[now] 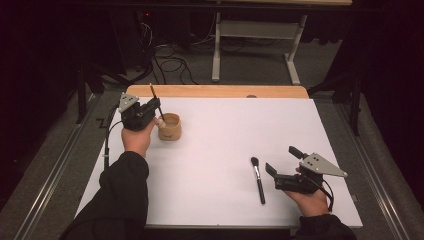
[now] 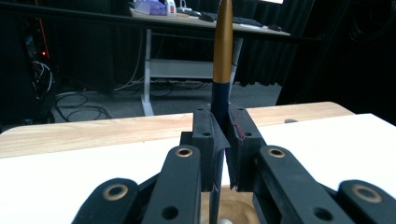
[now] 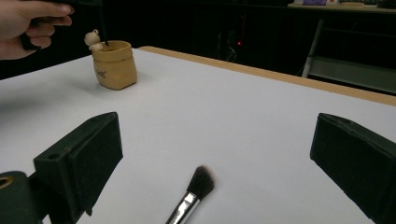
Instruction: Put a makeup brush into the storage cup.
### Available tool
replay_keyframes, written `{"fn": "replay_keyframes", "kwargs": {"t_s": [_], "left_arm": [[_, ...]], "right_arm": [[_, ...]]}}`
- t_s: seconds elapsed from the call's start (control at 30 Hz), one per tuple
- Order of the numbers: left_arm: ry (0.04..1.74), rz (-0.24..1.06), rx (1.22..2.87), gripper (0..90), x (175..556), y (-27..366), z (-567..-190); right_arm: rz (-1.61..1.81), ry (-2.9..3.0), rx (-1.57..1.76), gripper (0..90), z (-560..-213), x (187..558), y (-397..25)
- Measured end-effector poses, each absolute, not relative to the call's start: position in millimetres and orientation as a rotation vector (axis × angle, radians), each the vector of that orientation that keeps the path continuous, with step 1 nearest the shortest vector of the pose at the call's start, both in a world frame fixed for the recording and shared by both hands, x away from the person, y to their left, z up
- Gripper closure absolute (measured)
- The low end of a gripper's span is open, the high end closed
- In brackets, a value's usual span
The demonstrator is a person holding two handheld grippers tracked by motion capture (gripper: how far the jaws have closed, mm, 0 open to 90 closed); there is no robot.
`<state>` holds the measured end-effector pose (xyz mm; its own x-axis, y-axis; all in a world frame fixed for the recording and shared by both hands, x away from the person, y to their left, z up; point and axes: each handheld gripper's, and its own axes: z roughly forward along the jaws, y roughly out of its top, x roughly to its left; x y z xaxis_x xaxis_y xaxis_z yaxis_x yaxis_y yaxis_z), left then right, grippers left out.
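Dark room, cables on the floor; white table (image 1: 225, 150) mid-frame. Right gripper (image 1: 281, 167) gapes beside a flat brush (image 1: 258, 179), bristles up-frame. Left gripper (image 1: 156, 106), upper left, clamps a near-upright brush (image 2: 222, 70), lower end in the cup (image 1: 169, 127)

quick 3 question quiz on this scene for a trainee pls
1. True or false: the left hand-held gripper is shut on a slim brush above the tan pot.
2. Which lies on the white table near the right hand-held gripper? A) sponge B) makeup brush C) spoon
3. How do the right hand-held gripper's jaws stand?

Key
1. True.
2. B.
3. Wide open, with the bristle end of the makeup brush between them in the right gripper view, not touching it.
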<state>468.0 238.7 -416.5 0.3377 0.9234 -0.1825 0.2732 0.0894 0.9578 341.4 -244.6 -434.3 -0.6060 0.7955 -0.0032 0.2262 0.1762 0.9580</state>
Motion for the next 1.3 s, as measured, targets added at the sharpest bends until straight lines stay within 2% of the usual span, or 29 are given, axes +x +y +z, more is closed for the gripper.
{"fn": "replay_keyframes", "kwargs": {"t_s": [0.83,1.0,1.1,1.3], "left_arm": [[1.224,0.657,1.461,81.2,464.9,242.6,-438.6],[1.203,0.665,1.469,53.2,462.8,242.4,-435.7],[1.218,0.664,1.484,45.3,462.0,243.5,-435.8],[1.228,0.652,1.502,37.9,458.0,245.6,-433.4]], "right_arm": [[1.439,1.954,0.957,4.1,-436.1,341.6,-243.5],[1.439,1.954,0.956,4.1,-436.1,341.7,-243.6],[1.438,1.956,0.954,4.1,-436.5,342.0,-243.1],[1.436,1.956,0.954,4.2,-436.6,342.1,-242.8]]}}
